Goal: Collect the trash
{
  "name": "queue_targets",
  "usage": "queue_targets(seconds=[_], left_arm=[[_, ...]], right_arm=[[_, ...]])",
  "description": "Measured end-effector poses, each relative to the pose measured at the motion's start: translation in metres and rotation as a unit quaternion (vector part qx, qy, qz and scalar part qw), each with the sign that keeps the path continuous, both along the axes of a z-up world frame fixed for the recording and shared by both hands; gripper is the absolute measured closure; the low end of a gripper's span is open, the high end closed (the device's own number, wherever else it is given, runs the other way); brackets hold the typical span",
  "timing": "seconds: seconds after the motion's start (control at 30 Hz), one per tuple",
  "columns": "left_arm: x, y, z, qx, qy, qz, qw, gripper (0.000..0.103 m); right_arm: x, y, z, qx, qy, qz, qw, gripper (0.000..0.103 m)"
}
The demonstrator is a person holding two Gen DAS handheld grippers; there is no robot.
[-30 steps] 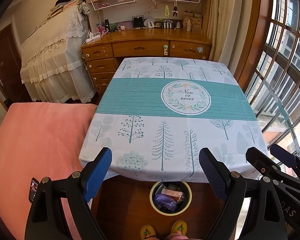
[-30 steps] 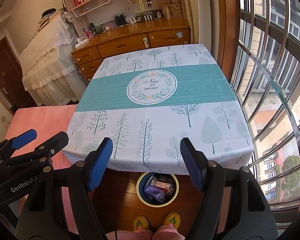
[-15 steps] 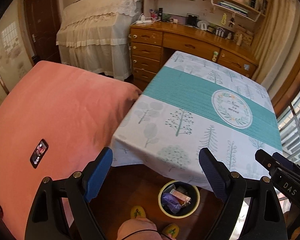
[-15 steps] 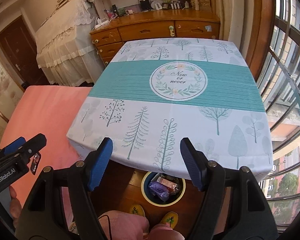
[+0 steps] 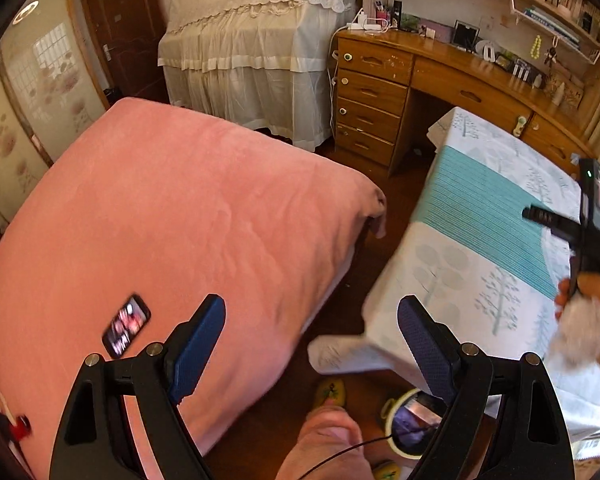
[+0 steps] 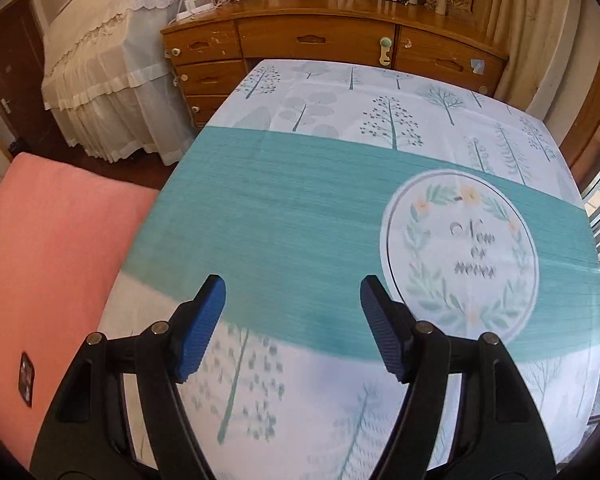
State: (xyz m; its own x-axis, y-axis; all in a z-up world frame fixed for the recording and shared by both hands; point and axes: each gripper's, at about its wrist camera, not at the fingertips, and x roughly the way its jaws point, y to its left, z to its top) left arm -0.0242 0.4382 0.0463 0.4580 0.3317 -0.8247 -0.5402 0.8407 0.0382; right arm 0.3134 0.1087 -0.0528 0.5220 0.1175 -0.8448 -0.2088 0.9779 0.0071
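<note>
Jaws of the left gripper [image 5: 312,344] stand wide and empty; its view has swung from the table to the pink plush bed [image 5: 172,216], where a small black phone [image 5: 126,326] lies. The round yellow-rimmed bin of wrappers [image 5: 414,420] sits on the floor below.

Right gripper [image 6: 292,328], equally wide and empty, has dropped close over the tree-printed teal-banded tablecloth [image 6: 300,208], which shows no trash, so collecting looks finished.

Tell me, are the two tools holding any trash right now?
No. The left tool and the right tool both stand open with nothing between their fingers. The trash sits in the bin on the floor.
</note>
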Motion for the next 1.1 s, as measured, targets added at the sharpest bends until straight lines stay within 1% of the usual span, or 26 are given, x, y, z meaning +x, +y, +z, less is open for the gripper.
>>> queue_targets(seconds=[0.1,0.17,0.23,0.27,0.3,0.37,0.4,0.43,0.5,0.57,0.6,0.67,0.73,0.8,0.87,0.97,1.0,1.07,1.1], left_arm=[[0.042,0.039,-0.004,0.023,0.016,-0.021,0.9994,0.013],[0.072,0.058,-0.005,0.039,0.027,-0.032,0.9984,0.013],[0.103,0.073,-0.008,0.057,0.027,-0.037,0.9973,0.013],[0.117,0.081,-0.01,0.061,0.02,-0.039,0.9972,0.013],[0.132,0.088,-0.011,0.061,0.009,-0.042,0.9972,0.013],[0.166,0.095,-0.015,0.055,-0.011,-0.064,0.9964,0.013],[0.181,0.096,-0.018,0.057,-0.013,-0.078,0.9953,0.013],[0.197,0.093,-0.021,0.06,-0.012,-0.092,0.9939,0.013],[0.23,0.085,-0.031,0.063,-0.011,-0.12,0.9907,0.013],[0.26,0.075,-0.044,0.048,-0.013,-0.143,0.9885,0.013],[0.275,0.07,-0.052,0.04,-0.01,-0.151,0.9877,0.013],[0.303,0.057,-0.072,0.041,0.0,-0.153,0.9874,0.013],[0.323,0.046,-0.089,0.047,0.003,-0.142,0.9887,0.013],[0.341,0.033,-0.109,0.06,-0.006,-0.126,0.9902,0.014],[0.355,0.019,-0.13,0.071,-0.008,-0.11,0.9914,0.017],[0.36,-0.006,-0.156,0.068,-0.007,-0.097,0.9929,0.019],[0.354,-0.015,-0.163,0.082,-0.005,-0.092,0.9924,0.019],[0.356,-0.022,-0.179,0.105,0.009,-0.07,0.992,0.019],[0.351,-0.02,-0.183,0.102,0.014,-0.055,0.9932,0.019]], right_arm=[[0.077,0.023,-0.027,-0.005,0.004,-0.04,0.999,0.036],[0.114,0.03,-0.041,-0.01,0.001,-0.063,0.998,0.036],[0.151,0.039,-0.055,-0.009,0.001,-0.09,0.996,0.036],[0.162,0.041,-0.061,-0.006,0.003,-0.099,0.995,0.036],[0.175,0.045,-0.068,-0.003,0.005,-0.108,0.994,0.034],[0.191,0.056,-0.074,-0.025,-0.02,-0.111,0.993,0.03],[0.199,0.063,-0.077,-0.037,-0.032,-0.107,0.993,0.029],[0.206,0.068,-0.079,-0.036,-0.042,-0.104,0.993,0.028],[0.213,0.073,-0.08,-0.035,-0.053,-0.109,0.992,0.022],[0.22,0.077,-0.083,-0.036,-0.06,-0.115,0.991,0.017],[0.226,0.079,-0.084,-0.035,-0.058,-0.119,0.991,0.014],[0.23,0.081,-0.086,-0.035,-0.057,-0.12,0.991,0.013],[0.23,0.082,-0.085,-0.033,-0.057,-0.119,0.991,0.013],[0.233,0.085,-0.087,-0.033,-0.057,-0.119,0.991,0.013],[0.233,0.084,-0.086,-0.033,-0.057,-0.12,0.991,0.013],[0.228,0.082,-0.086,-0.033,-0.058,-0.12,0.991,0.013],[0.231,0.084,-0.087,-0.033,-0.058,-0.12,0.991,0.013],[0.23,0.084,-0.087,-0.033,-0.058,-0.12,0.991,0.013],[0.231,0.084,-0.087,-0.033,-0.058,-0.12,0.991,0.013]])
